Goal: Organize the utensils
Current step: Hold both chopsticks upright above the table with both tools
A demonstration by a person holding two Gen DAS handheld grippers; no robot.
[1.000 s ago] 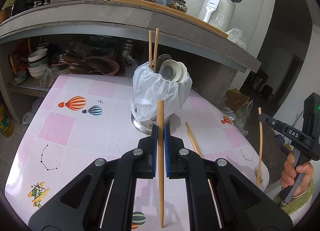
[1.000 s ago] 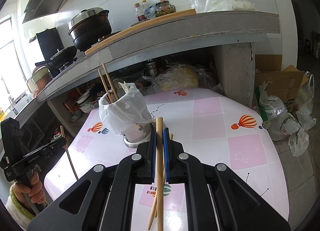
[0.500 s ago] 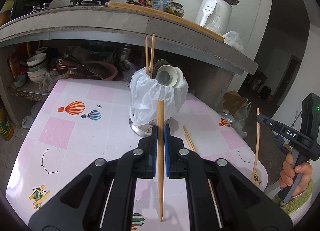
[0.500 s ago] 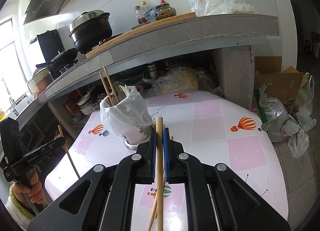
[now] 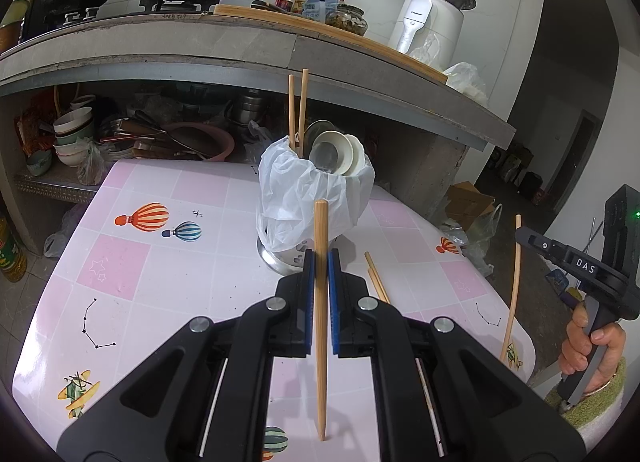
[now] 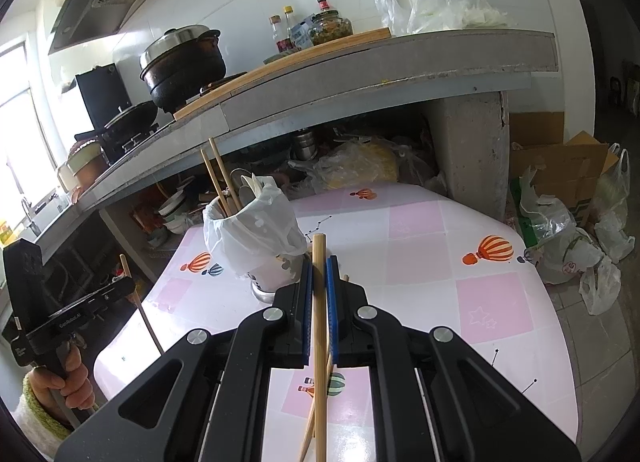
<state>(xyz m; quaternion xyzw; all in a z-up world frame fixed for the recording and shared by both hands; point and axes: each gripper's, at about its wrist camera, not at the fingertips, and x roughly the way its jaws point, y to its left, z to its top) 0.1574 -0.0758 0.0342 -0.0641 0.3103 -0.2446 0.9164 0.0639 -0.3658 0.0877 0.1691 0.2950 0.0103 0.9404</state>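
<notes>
- Left gripper (image 5: 319, 262): pads pressed onto a bamboo chopstick (image 5: 320, 314), held upright, thick end topmost, tip above the tabletop.
- Right gripper (image 6: 319, 264): pinching a second chopstick (image 6: 319, 326), likewise upright.
- At 12 o'clock beyond both grippers: bag-lined utensil holder (image 5: 316, 198) on the pink tablecloth (image 5: 120, 262), with two chopsticks (image 5: 297, 110) and nested spoons (image 5: 336, 150) standing in it.
- At 1 o'clock of the left gripper: loose chopstick pair (image 5: 376, 276) flat on the cloth.
- At 3 o'clock in the left view: hand (image 5: 592, 346) gripping the right handle.
</notes>
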